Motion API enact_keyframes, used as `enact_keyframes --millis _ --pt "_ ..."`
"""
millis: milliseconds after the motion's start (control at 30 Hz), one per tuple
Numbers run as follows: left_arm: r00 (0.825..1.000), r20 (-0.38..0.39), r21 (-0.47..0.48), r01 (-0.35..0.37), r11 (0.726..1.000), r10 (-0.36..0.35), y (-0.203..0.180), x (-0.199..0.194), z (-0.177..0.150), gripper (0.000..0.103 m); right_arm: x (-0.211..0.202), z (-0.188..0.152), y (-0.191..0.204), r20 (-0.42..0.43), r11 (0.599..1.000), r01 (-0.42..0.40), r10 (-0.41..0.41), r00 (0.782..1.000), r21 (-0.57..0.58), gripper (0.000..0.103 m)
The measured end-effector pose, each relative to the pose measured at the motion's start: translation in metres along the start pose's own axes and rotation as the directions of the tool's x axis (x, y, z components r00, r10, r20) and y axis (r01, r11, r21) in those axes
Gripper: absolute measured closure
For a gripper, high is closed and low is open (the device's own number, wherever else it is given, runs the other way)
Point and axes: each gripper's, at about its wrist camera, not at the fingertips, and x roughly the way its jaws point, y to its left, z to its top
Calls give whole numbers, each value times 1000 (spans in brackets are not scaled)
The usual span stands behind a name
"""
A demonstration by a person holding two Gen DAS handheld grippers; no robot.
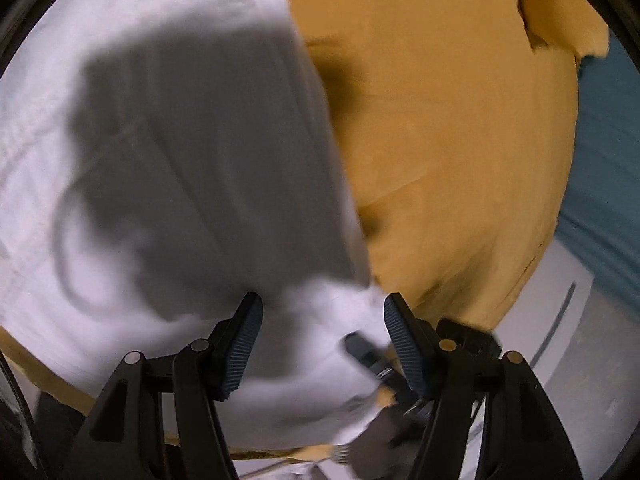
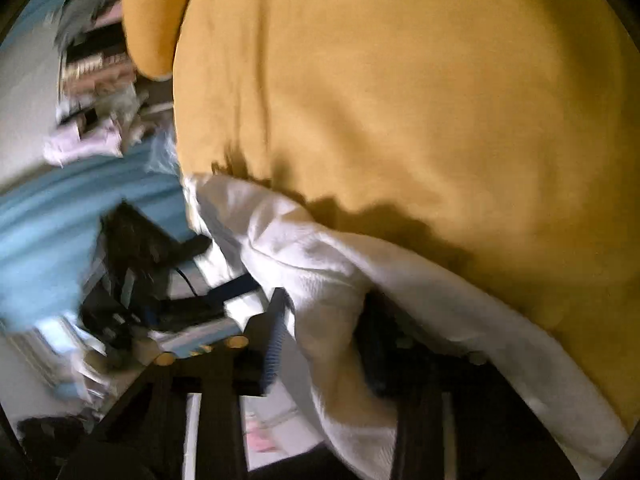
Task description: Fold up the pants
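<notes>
The white pants (image 1: 180,160) lie spread on a mustard-yellow bed cover (image 1: 440,140), partly under a dark shadow. My left gripper (image 1: 324,320) hovers over their near edge, jaws open, with only flat cloth below them. A dark blurred piece of the other tool (image 1: 368,354) shows low between its fingers. In the right wrist view a thick fold of the white pants (image 2: 320,248) fills the gap of my right gripper (image 2: 324,336). The fold lies against the blue ribbed pad (image 2: 276,336) and drapes over the other finger, hiding it; the jaws look shut on the fold.
The yellow cover (image 2: 400,100) fills most of the right wrist view. Beyond the bed's edge are a blue-teal surface (image 2: 60,220), dark equipment with cables (image 2: 140,264) and cluttered shelves (image 2: 96,72). A teal wall (image 1: 608,140) and pale floor (image 1: 560,340) lie right of the bed.
</notes>
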Motion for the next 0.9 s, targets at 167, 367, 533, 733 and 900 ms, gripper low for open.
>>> enact_keyframes --millis 167,367,533,733,900 --pt "1000 -21 -79 10 997 -12 -7 13 -1 37 -21 -41 39 73 975 89 -75 994 -202 91" --pt "994 -26 -101 -112 989 110 -22 30 6 40 -16 -73 68 91 910 189 -167 982 -369 92" --pt "969 18 -36 -244 969 245 -30 39 10 82 -15 -56 55 43 939 158 -153 987 -305 88" --pt "973 47 13 -228 974 227 -28 41 11 90 -18 -33 33 -3 983 91 -92 996 -162 57" --pt "966 79 82 -253 964 247 -43 41 -4 91 22 -11 26 -100 998 44 -49 994 -52 53"
